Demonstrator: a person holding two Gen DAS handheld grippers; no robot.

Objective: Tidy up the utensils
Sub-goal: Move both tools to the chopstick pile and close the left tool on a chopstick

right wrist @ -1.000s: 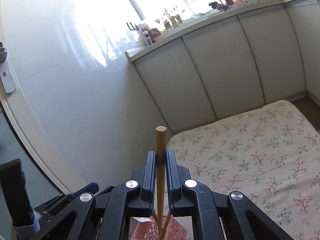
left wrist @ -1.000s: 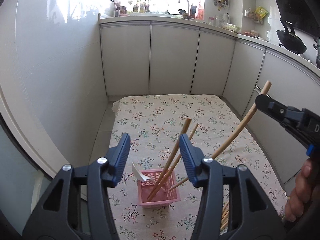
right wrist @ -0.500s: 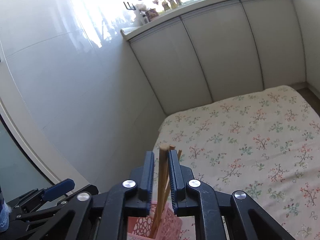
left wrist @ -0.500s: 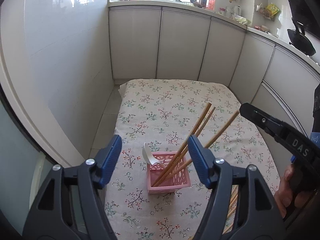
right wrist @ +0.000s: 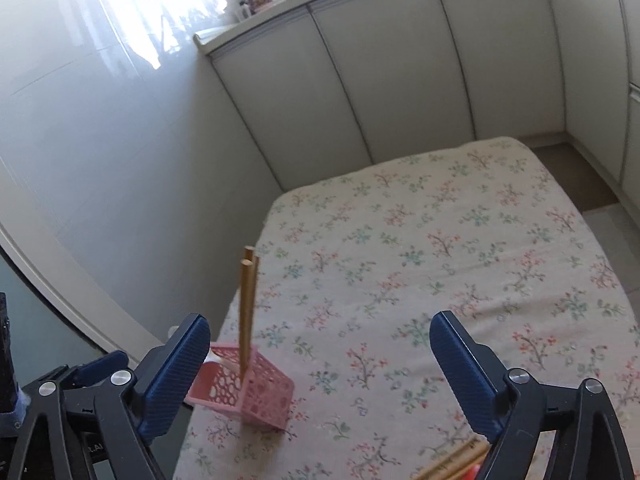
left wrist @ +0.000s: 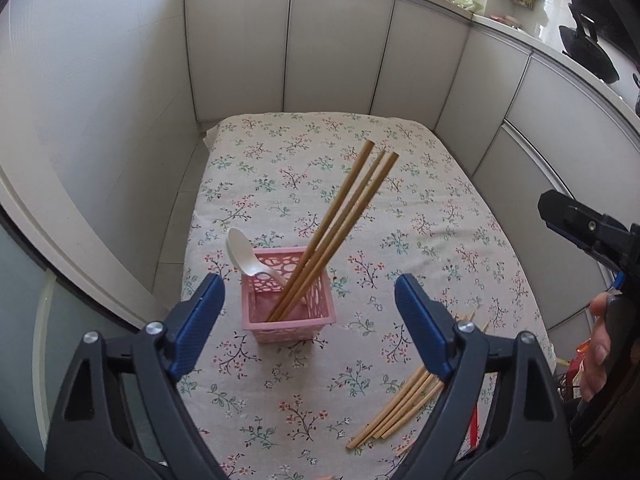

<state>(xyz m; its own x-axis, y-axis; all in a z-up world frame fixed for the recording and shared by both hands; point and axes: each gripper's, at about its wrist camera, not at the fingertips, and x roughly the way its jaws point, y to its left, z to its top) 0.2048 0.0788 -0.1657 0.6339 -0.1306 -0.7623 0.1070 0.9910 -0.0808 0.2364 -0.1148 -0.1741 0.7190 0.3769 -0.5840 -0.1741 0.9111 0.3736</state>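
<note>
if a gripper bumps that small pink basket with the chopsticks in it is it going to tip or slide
Probably tips easily: the small pink perforated plastic basket looks light, and three long wooden chopsticks lean well beyond its rim, loading one side. It may also slide, since it stands loose on the floral tablecloth.

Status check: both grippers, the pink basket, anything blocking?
Left gripper and right gripper opening, empty. Three wooden chopsticks and white plastic spoon in pink perforated basket. Loose chopsticks on floral cloth. Nothing blocking.

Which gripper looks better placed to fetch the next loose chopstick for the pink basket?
Probably the right gripper: its opening jaws hold nothing, and the loose chopsticks lie under its right finger. The left gripper, also opening and empty, frames the pink basket.
</note>
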